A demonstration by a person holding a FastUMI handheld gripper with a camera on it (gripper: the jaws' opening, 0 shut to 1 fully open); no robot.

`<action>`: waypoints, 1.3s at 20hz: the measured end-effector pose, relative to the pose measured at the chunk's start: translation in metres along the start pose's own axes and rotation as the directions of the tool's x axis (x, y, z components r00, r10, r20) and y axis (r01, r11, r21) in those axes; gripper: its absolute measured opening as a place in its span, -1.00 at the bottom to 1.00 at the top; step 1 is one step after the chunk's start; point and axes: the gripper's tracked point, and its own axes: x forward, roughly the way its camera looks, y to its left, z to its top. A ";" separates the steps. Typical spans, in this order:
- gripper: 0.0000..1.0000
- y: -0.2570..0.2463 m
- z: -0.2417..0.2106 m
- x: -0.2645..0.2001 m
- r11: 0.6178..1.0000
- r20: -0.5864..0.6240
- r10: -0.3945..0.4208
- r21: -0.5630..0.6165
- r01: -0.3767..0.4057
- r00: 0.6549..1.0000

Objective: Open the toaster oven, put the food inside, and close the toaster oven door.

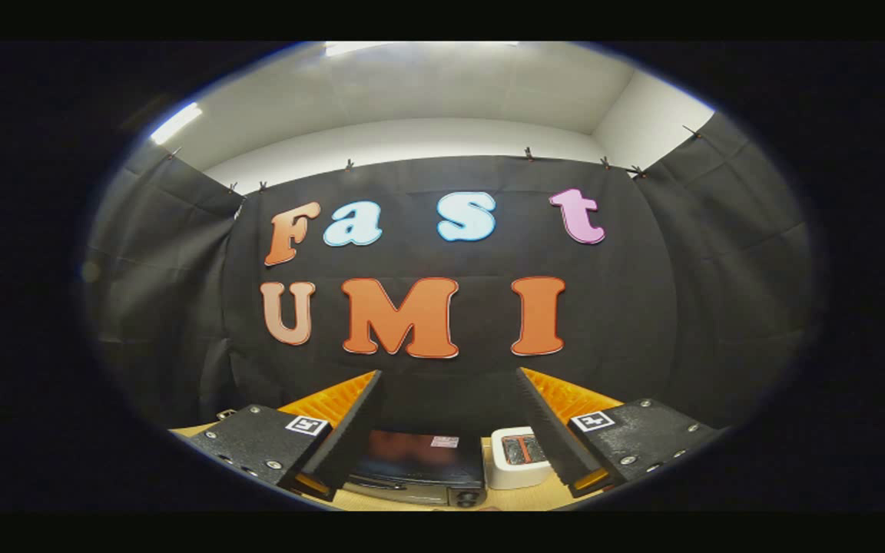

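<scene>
While I'm holding the gripper [449,430] up high and level, my two fingers are spread wide apart with nothing between them, just air. Left finger [346,434] angles in from about 8 o'clock, right finger [554,434] from about 4 o'clock, both with black pads and orange ribbed backing.

Looking down through the gap, the toaster oven [418,465] sits at 6 o'clock, below and beyond my fingertips, well apart from them. It's a dark box with a shiny top, its front edge and a knob just peeking out at the bottom. Door looks to be up, though I can't really tell from this angle.

Just beside the oven, toward 5 o'clock, there's a small white toaster [518,457] with reddish slots on top, partly tucked behind my right finger. Both sit on a light wooden table [427,503]. I can't make out the food from here.
</scene>
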 end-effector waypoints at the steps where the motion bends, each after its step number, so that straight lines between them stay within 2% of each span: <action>1: 0.97 0.000 0.000 0.000 1.000 -0.002 0.000 0.005 0.000 1.000; 7: 0.98 0.011 -0.021 0.001 1.000 -0.052 0.022 -0.003 -0.022 0.998; 13: 0.98 0.039 -0.078 0.005 0.997 -0.198 0.070 0.057 -0.060 0.978; 17: 0.98 0.057 -0.130 0.006 0.993 -0.326 0.102 0.097 -0.074 0.940; 21: 0.98 0.074 -0.181 0.006 0.990 -0.456 0.107 0.130 -0.053 0.884; 26: 0.98 0.090 -0.226 0.004 0.997 -0.531 0.069 0.071 -0.037 0.844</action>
